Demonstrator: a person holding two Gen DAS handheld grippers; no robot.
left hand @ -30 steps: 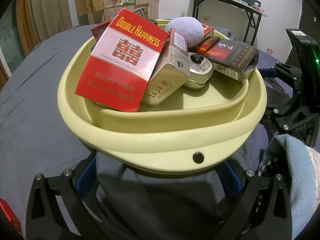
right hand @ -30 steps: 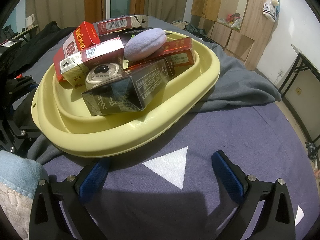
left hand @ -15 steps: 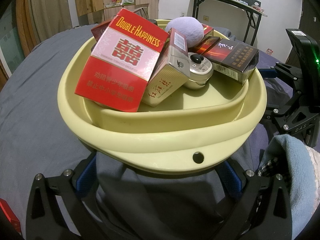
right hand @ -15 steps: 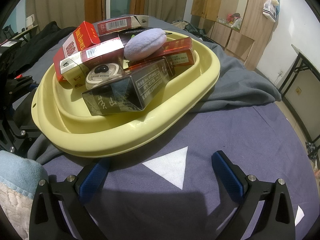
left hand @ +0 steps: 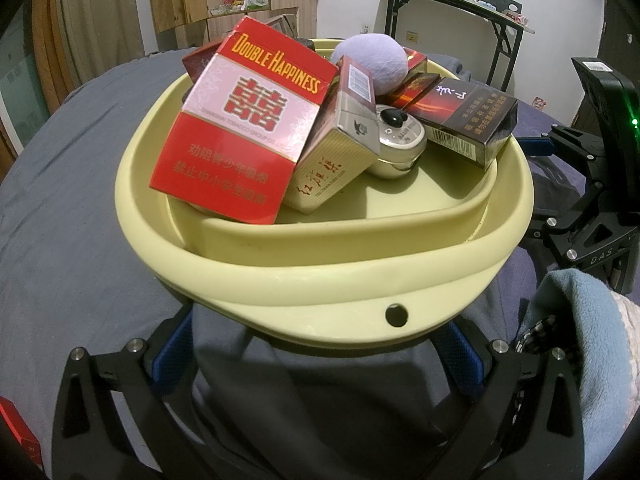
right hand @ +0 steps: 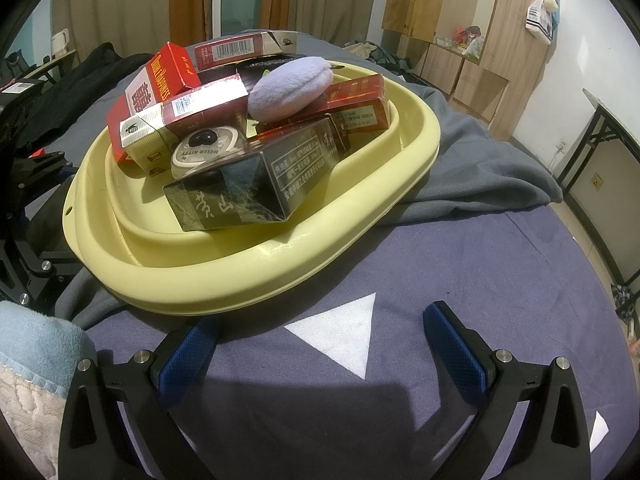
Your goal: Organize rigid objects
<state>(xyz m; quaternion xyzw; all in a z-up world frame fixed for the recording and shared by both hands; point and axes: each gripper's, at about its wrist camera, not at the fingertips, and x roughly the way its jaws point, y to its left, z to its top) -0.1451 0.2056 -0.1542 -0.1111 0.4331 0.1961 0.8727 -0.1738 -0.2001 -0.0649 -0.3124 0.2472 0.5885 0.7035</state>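
A pale yellow basin (left hand: 320,292) (right hand: 240,280) sits on a bed and holds several cigarette boxes: a red Double Happiness box (left hand: 248,120) (right hand: 160,76), a gold-and-maroon box (left hand: 336,152), a dark box (left hand: 464,116) (right hand: 248,188). A round cream tin (left hand: 396,140) (right hand: 204,148) and a lilac plush puff (left hand: 376,64) (right hand: 292,88) lie among them. My left gripper (left hand: 316,352) is open, just under the basin's near rim. My right gripper (right hand: 324,348) is open and empty over the bedsheet, beside the basin.
A grey cloth (right hand: 480,168) lies under the basin. A blue fleece blanket (left hand: 576,340) (right hand: 36,340) bunches beside it. A red box corner (left hand: 16,432) lies at the lower left. The dark blue sheet has a white triangle (right hand: 340,332). Wooden cabinets and a folding table (left hand: 452,4) stand behind.
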